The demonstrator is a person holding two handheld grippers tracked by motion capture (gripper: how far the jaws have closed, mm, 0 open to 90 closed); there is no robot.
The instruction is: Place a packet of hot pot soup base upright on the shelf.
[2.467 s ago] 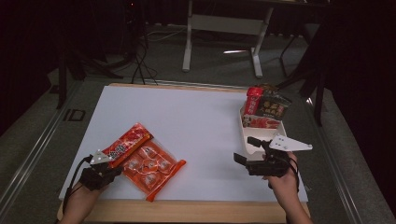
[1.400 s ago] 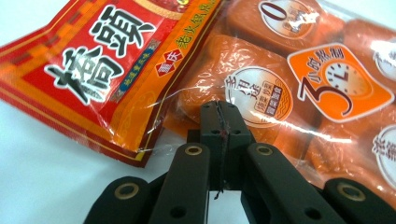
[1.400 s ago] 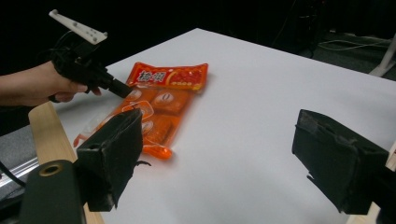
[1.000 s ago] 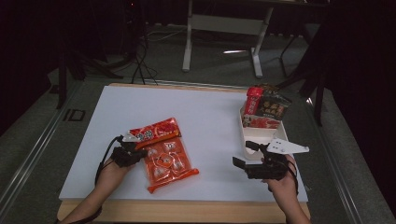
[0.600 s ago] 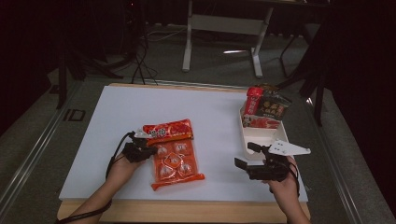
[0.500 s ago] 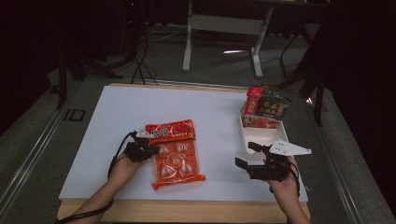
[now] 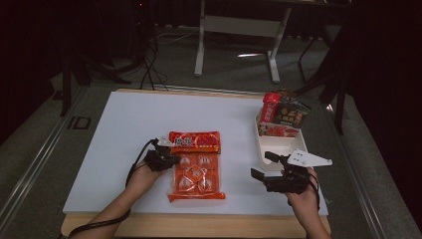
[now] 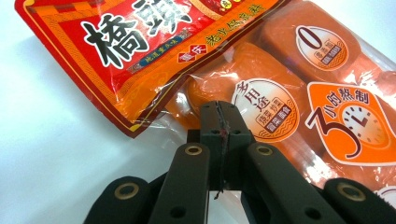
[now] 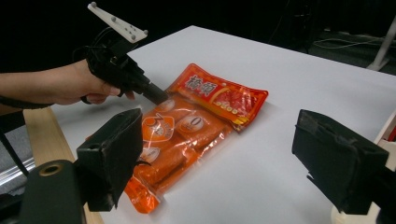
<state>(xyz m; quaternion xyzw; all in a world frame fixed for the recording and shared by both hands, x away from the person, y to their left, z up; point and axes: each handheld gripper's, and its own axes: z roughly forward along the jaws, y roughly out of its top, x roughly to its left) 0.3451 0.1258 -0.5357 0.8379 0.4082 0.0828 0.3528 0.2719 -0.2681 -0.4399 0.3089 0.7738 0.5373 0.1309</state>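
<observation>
An orange and red snack bag (image 7: pixel 196 167) lies flat on the white table (image 7: pixel 124 124), its red header toward the far side. My left gripper (image 7: pixel 171 158) is at the bag's left edge, shut on the clear rim of the bag (image 8: pixel 280 93); in the left gripper view the jaws of this gripper (image 8: pixel 219 112) meet with only a thin line between them. My right gripper (image 7: pixel 261 165) hovers open to the right of the bag, nothing between its wide-set jaws. In the right gripper view, that gripper (image 9: pixel 219 154) faces the bag (image 9: pixel 201 116) and the left gripper (image 9: pixel 156 95).
A white tray (image 7: pixel 278 147) stands at the right side of the table, just beyond my right gripper, with several snack packets (image 7: pixel 281 114) upright at its far end. The table's wooden front edge (image 7: pixel 199 224) lies near both forearms.
My left gripper has dragged the bag to the right toward the table's middle, and the bag has turned from a slant to lying square. The right gripper has stayed in place.
</observation>
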